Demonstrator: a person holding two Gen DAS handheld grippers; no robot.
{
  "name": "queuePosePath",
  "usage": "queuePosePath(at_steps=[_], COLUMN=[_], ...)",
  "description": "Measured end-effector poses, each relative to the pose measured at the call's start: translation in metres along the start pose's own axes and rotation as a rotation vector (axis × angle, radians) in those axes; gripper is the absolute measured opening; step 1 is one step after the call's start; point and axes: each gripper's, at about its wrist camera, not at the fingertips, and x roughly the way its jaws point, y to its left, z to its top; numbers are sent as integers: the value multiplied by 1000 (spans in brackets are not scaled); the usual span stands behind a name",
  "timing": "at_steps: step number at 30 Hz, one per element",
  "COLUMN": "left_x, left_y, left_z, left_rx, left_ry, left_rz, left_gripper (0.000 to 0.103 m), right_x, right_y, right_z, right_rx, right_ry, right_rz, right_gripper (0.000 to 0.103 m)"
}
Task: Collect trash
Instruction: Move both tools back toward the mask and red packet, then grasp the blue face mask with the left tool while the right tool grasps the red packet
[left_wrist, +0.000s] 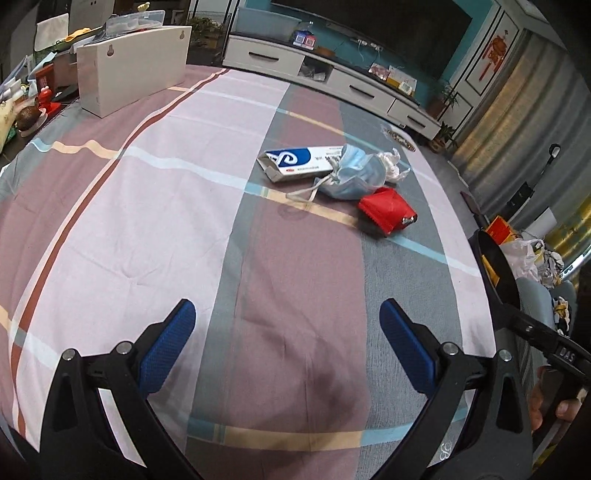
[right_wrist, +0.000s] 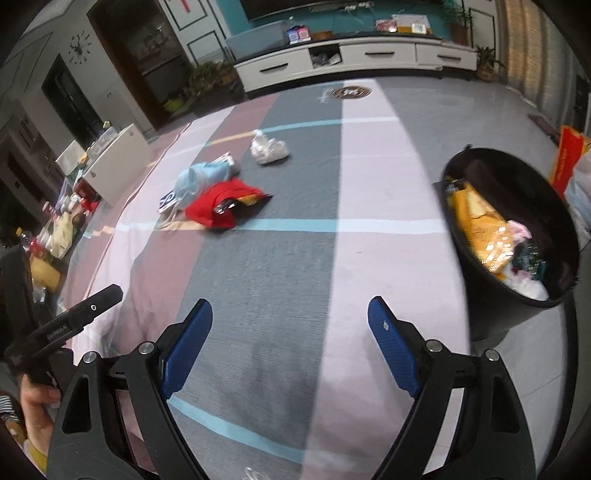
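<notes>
A small pile of trash lies on the striped cloth: a blue-and-white carton (left_wrist: 299, 163), a crumpled blue face mask (left_wrist: 354, 177) (right_wrist: 201, 177), a red wrapper (left_wrist: 386, 214) (right_wrist: 221, 206) and a crumpled clear plastic bag (left_wrist: 393, 164) (right_wrist: 269, 149). A black bin (right_wrist: 517, 236), part full of wrappers, stands at the table's right edge; its rim shows in the left wrist view (left_wrist: 495, 266). My left gripper (left_wrist: 286, 343) is open and empty, well short of the pile. My right gripper (right_wrist: 290, 343) is open and empty, left of the bin.
A white box (left_wrist: 129, 72) stands at the far left corner with clutter (left_wrist: 33, 107) beside it. A white TV cabinet (right_wrist: 354, 59) runs along the far wall. The other hand-held gripper's handle (right_wrist: 62, 328) shows at the left.
</notes>
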Motion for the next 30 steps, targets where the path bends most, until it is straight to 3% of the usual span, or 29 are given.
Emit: queuePosePath(at_steps=[11,19,26,28,30], left_x=[9,39,60,64,70], left_y=[-2,-27,-45,-47,-50], left_z=[23,51,75,80,86], left_rx=[53,136,204,215,224], left_ry=[-72,-90,-111,-113,-109], left_rz=[-58,-64,-82,-92,-104], left_gripper=[99,99,99,99,99], right_x=[48,85,107,115,122], right_y=[4,4,2,0,-1], right_z=[37,60,77,79,81], right_rx=[160,278,368,402,424], right_ry=[50,63,60,68,71], right_rz=[175,245,298,329,344], right_gripper=[85,82,68,59,44])
